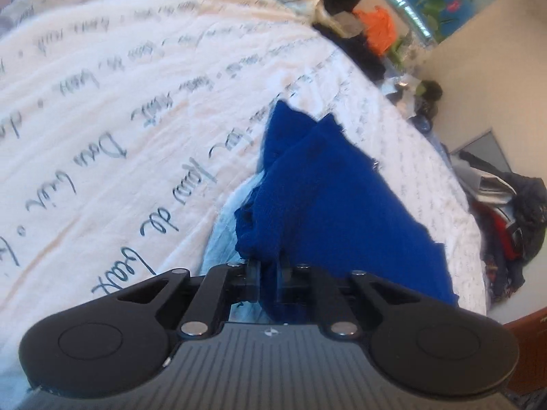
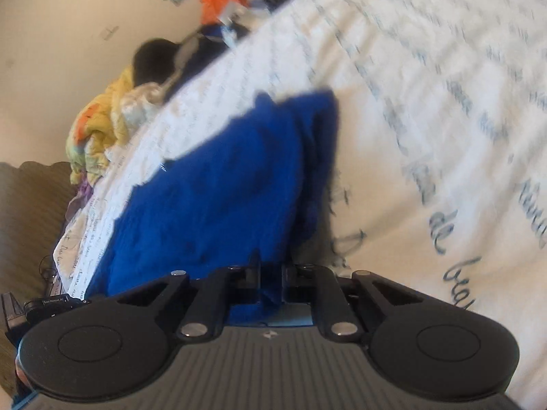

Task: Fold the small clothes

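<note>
Fingers: our left gripper (image 1: pixel 270 270) and right gripper (image 2: pixel 270 270) both clamp an edge of the blue garment (image 1: pixel 328 198).
Garment: lifted at our end, far end draped on the script-print bedsheet (image 1: pixel 102 109).
Axis: long side runs straight ahead from both grippers.
Nearer: neither, we judge; both hold it.
Next: probably carry the held edge forward onto the far end.
</note>
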